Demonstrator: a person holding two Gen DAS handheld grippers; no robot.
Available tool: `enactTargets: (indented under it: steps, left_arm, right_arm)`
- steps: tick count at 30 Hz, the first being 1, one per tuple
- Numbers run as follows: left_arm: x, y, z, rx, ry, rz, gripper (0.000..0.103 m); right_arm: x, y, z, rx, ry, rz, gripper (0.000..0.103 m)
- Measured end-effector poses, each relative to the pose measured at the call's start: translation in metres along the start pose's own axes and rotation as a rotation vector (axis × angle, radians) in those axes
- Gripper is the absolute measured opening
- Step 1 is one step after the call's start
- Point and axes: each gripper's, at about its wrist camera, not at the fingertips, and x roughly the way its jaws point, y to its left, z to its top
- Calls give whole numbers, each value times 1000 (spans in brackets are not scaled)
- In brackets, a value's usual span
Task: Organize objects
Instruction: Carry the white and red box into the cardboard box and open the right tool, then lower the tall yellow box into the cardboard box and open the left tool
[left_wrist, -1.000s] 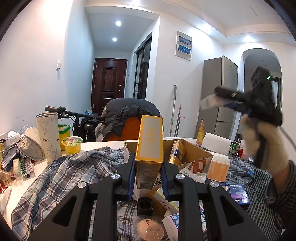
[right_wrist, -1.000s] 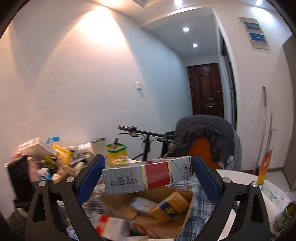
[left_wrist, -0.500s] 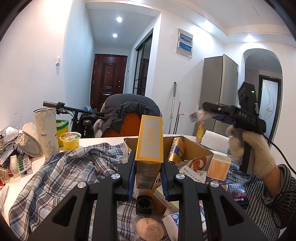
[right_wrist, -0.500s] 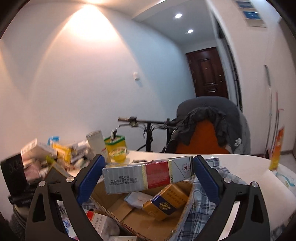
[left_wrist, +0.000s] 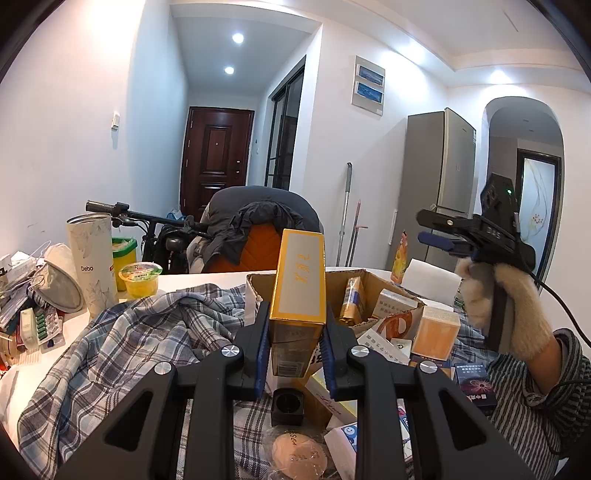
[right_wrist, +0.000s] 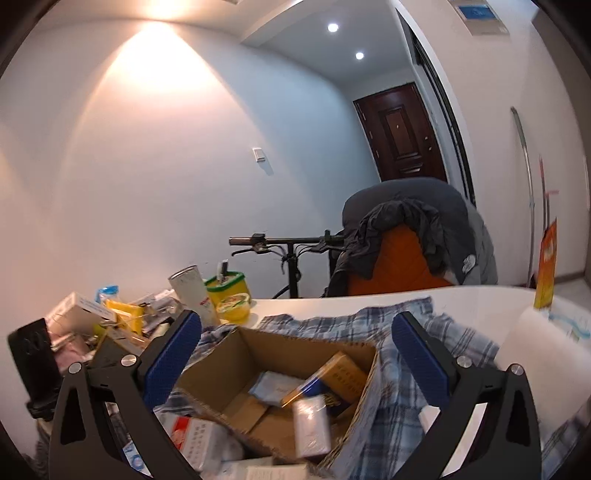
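In the left wrist view, the left hand-held gripper (left_wrist: 294, 332) is clenched on an upright gold box (left_wrist: 298, 291), same grasp and same spot as a second ago, just in front of the cardboard box (left_wrist: 373, 295) on the white surface (left_wrist: 192, 278), with the plaid shirt (left_wrist: 140, 339) bunched to its left. At right, the gloved hand (left_wrist: 506, 306) carrying the right hand-held gripper (left_wrist: 436, 229) sits lower than before; the grey-and-red carton it held a second ago is no longer between its fingers. In the right wrist view, right hand-held gripper (right_wrist: 297, 347) is released, blue pads (right_wrist: 421, 354) wide apart with nothing between them; half a second ago they still spanned that long carton. A blurred white pack (right_wrist: 312, 424) now lies inside the cardboard box (right_wrist: 236, 354) beside a gold-and-blue pack (right_wrist: 332, 376); cannot tell if it is the same carton. Cardboard box sits directly under the open jaws, plaid shirt (right_wrist: 406, 325) around it. Camera has dipped, more of the box interior showing than before.
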Motion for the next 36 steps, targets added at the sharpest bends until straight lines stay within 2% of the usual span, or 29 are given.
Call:
enactTargets:
  steps: [7,18,23,28,34,36]
  left_arm:
    - [-3,2,1,-1,-13,1,25]
    - [-3,2,3,-5,-17,9,25]
    - [2,-5,14,-18,-15,-28,25]
    - [7,-22,30,23,-23,-9,25]
    - [38,-35,60,36,35,33,25]
    - [61,-35,71,31,83,57,25]
  right_arm:
    - [-13,9,-1,-2,-62,7,103]
    - [-35,3,4,62,-148,28,103]
    - [-40,-1,5,82,-167,34,103]
    - [-43,-1,6,88,-170,50,103]
    - [-40,4,5,74,-156,52,103]
    - [-39,6,4,63,-152,49,103]
